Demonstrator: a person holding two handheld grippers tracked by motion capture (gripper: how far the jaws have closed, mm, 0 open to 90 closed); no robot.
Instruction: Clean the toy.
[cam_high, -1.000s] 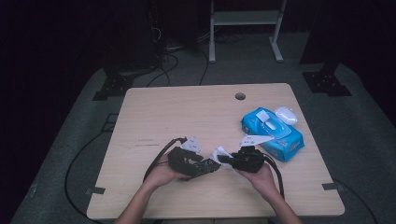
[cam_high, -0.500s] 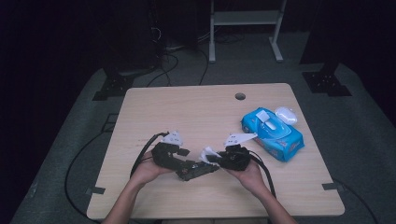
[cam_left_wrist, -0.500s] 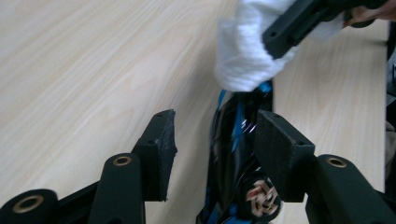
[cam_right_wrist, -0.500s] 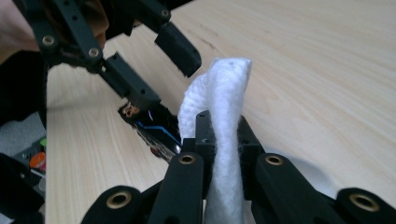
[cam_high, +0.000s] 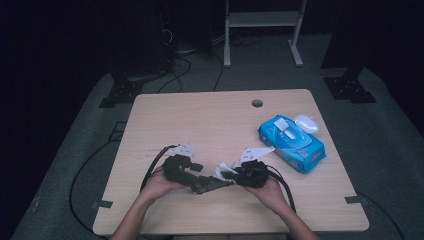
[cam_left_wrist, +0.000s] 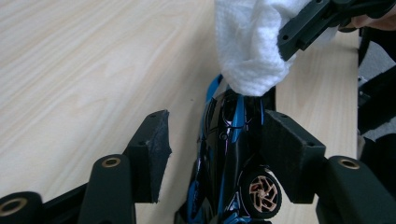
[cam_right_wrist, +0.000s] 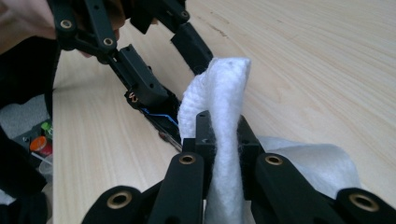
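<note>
A black and blue toy car (cam_left_wrist: 233, 154) lies on the table (cam_high: 200, 120) between the jaws of my left gripper (cam_left_wrist: 217, 126). Its jaws have just been opening: the right pad (cam_left_wrist: 289, 158) rests by the car, and the left pad (cam_left_wrist: 152, 149) stands clear of it. My right gripper (cam_right_wrist: 223, 123) is shut on a folded white wipe (cam_right_wrist: 219, 98), and the wipe (cam_left_wrist: 247, 51) touches the car's front end. In the high view the left gripper (cam_high: 200, 181) and the right gripper (cam_high: 229, 175) meet nose to nose near the front edge, with the car (cam_high: 207, 186) between them.
A blue pack of wipes (cam_high: 291, 142) with its white lid (cam_high: 306, 122) flipped open lies at the right of the table. A round hole (cam_high: 257, 103) is near the far edge. Cables trail off the left side, and a metal stand (cam_high: 260, 20) is behind.
Both hands have shifted a little to the left with the car and the wipe. The left gripper's jaws have spread wider around the car.
</note>
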